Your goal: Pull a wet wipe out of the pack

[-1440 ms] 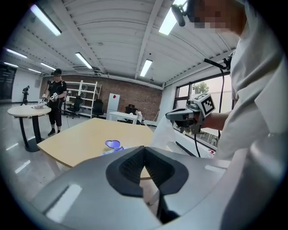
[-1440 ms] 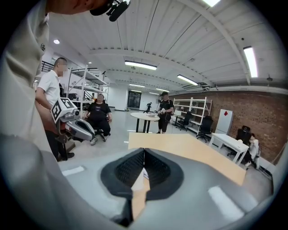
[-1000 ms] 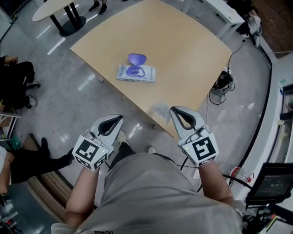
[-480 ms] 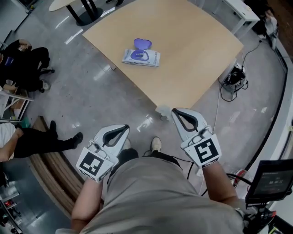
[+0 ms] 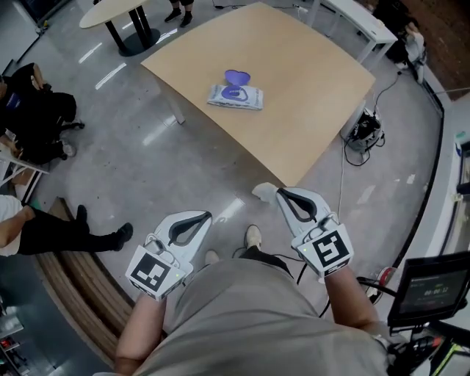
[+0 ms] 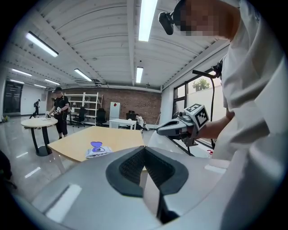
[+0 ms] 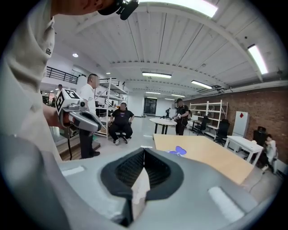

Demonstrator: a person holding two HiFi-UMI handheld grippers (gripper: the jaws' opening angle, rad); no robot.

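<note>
The wet wipe pack (image 5: 235, 96) lies on the beige table (image 5: 301, 81) with its purple lid (image 5: 236, 76) flipped open. It is far ahead of both grippers, which hang over the floor short of the table's near corner. My right gripper (image 5: 278, 190) is shut on a white wet wipe (image 5: 262, 191). That wipe (image 7: 140, 184) shows as a pale strip pinched between the dark pads (image 7: 158, 173). My left gripper (image 5: 208, 215) is shut, with no wipe seen at its tip. The pack (image 6: 98, 152) appears small in the left gripper view beyond the left gripper (image 6: 144, 149).
People sit at the left (image 5: 40, 110) and lower left (image 5: 51, 228). A round table (image 5: 117, 11) stands at the far left, a white bench (image 5: 352, 15) at the far right. Cables (image 5: 361, 131) lie on the floor by the table. A monitor (image 5: 429, 286) is at the lower right.
The person has stepped back from the table. Both grippers, earlier at the table's near edge, now hang over the floor, and the pack lies farther off. The right gripper keeps the wipe.
</note>
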